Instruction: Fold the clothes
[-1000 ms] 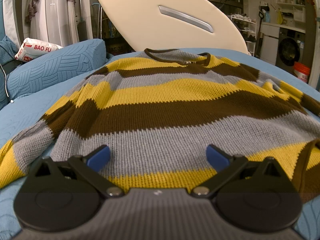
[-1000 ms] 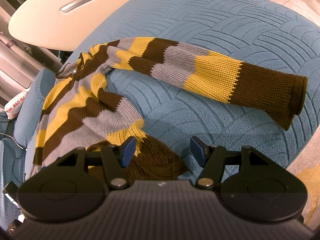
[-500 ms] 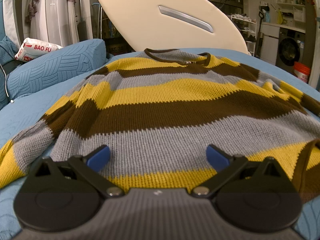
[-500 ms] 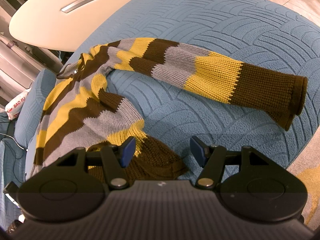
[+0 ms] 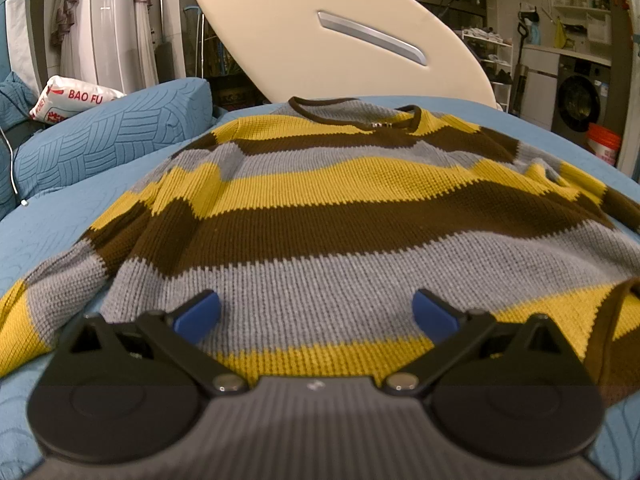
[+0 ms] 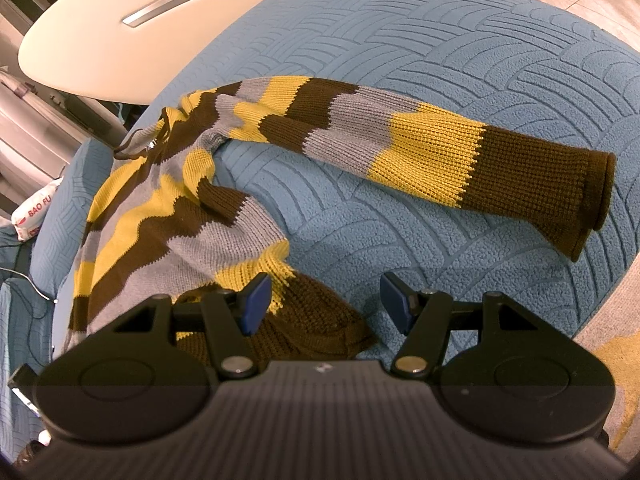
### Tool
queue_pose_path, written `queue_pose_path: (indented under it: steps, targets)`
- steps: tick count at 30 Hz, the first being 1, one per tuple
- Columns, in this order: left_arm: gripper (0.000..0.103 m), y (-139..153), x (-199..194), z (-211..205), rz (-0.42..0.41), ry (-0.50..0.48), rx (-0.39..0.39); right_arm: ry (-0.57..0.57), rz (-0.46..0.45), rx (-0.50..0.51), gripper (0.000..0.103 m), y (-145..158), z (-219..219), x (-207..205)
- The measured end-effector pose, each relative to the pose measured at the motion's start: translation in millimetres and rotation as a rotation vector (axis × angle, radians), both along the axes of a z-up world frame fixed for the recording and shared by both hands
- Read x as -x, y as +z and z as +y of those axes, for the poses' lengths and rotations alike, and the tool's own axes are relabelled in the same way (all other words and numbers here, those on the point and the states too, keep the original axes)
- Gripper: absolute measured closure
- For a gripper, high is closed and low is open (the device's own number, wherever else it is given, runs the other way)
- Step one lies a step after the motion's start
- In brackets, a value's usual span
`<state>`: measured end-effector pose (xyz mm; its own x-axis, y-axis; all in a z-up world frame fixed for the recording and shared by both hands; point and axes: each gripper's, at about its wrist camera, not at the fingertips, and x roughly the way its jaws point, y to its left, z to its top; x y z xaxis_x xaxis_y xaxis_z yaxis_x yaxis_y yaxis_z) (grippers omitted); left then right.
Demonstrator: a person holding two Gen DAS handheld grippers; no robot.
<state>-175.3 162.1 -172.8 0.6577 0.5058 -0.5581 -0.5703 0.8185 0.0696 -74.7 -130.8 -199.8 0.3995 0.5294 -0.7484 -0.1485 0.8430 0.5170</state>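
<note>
A cluttered utility room surrounds a bed (image 5: 48, 232) covered by a blue quilted blanket, with one cream oval headboard (image 5: 320, 40) at its far end. To the far left lie one blue pillow (image 5: 112, 132) and one white sack (image 5: 68, 98) printed "BAO FU"; to the far right stand one washing machine (image 5: 578, 98) and one orange bucket (image 5: 604, 144). One striped knit sweater (image 5: 340, 208), in brown, yellow and grey bands, lies spread flat on the bed, collar toward the headboard. Its one right sleeve (image 6: 440, 148) stretches out to the right across the blanket. Two tongs are in view. The left tongs (image 5: 316, 316) hover over the near hem, spread wide and released. The right tongs (image 6: 324, 300) stand released above the sweater's near right hem corner, clasping nothing.
</note>
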Motion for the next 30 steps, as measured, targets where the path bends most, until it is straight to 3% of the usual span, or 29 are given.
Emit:
queue_pose_path:
  steps: [9, 16, 20, 24, 30]
  targets:
    - [0.000, 0, -1, -2, 0.005, 0.001, -0.009, 0.000, -0.003, -0.003, 0.039, 0, 0, 0]
    - [0.000, 6, -2, -9, 0.057, -0.007, -0.022, 0.008, -0.005, -0.008, 0.039, 0, 1, -1]
    - [0.000, 15, 2, -5, 0.123, -0.015, 0.103, 0.011, -0.005, -0.018, 0.039, 0, 1, -1]
    - [0.000, 21, 11, -29, 0.202, -0.043, 0.118, 0.009, -0.006, -0.033, 0.039, 0, -1, 0]
    - [0.001, 31, 34, -55, 0.255, -0.155, 0.215, 0.003, -0.005, -0.058, 0.039, 1, -4, 0]
